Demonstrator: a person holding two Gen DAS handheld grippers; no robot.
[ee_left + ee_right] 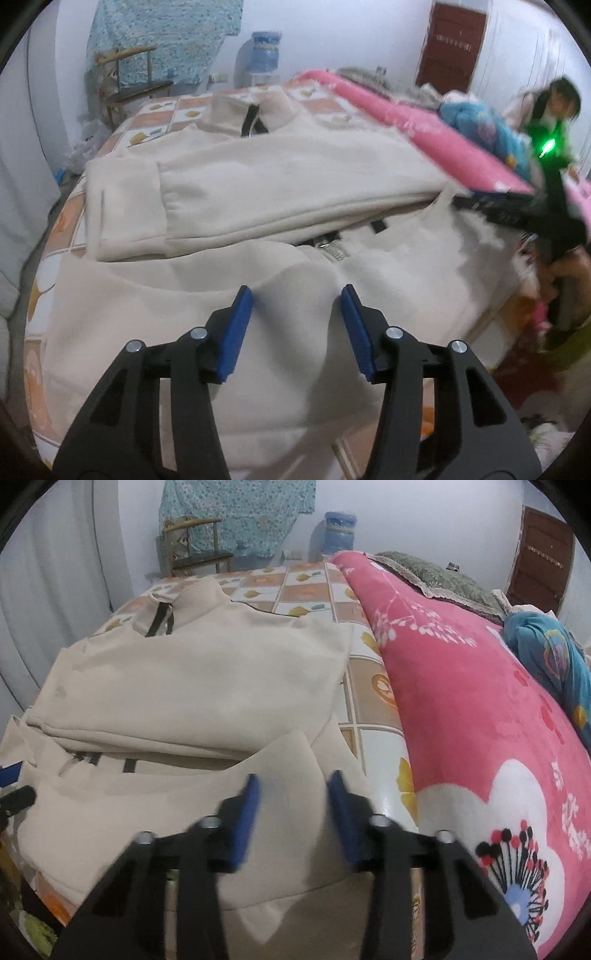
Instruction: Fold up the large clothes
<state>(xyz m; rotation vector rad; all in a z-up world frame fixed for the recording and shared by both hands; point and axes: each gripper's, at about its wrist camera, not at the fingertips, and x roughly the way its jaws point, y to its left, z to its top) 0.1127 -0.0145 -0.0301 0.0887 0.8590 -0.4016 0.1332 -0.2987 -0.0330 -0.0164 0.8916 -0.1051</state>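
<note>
1. At the far left of the left wrist view, a wooden chair (125,79) stands by the wall behind the bed (155,122), with a patterned blue cloth (162,33) hanging above it.
2. The cream jacket (288,173) lies across the bed's tiled-pattern sheet, its collar with the dark zipper toward the far side. Both sleeves are folded in over the body, and the lower part lies in folds nearest the cameras.
3. The left gripper (297,295) hovers over the jacket's near fold. Its blue pads (240,325) stand apart, with only fabric seen below the gap and nothing pinched.
4. In the right wrist view, the right gripper (293,782) is over a raised point of the jacket's hem (295,746). Its fingers are spread, slightly narrower than the left pair, and blurred; the pads do not press on the cloth.
5. Right of the jacket lies a pink floral blanket (461,686), touching the sheet along its edge, with a blue bundle of cloth (546,653) on top farther right.
6. A dark red door (543,554) stands in the far right corner.
</note>
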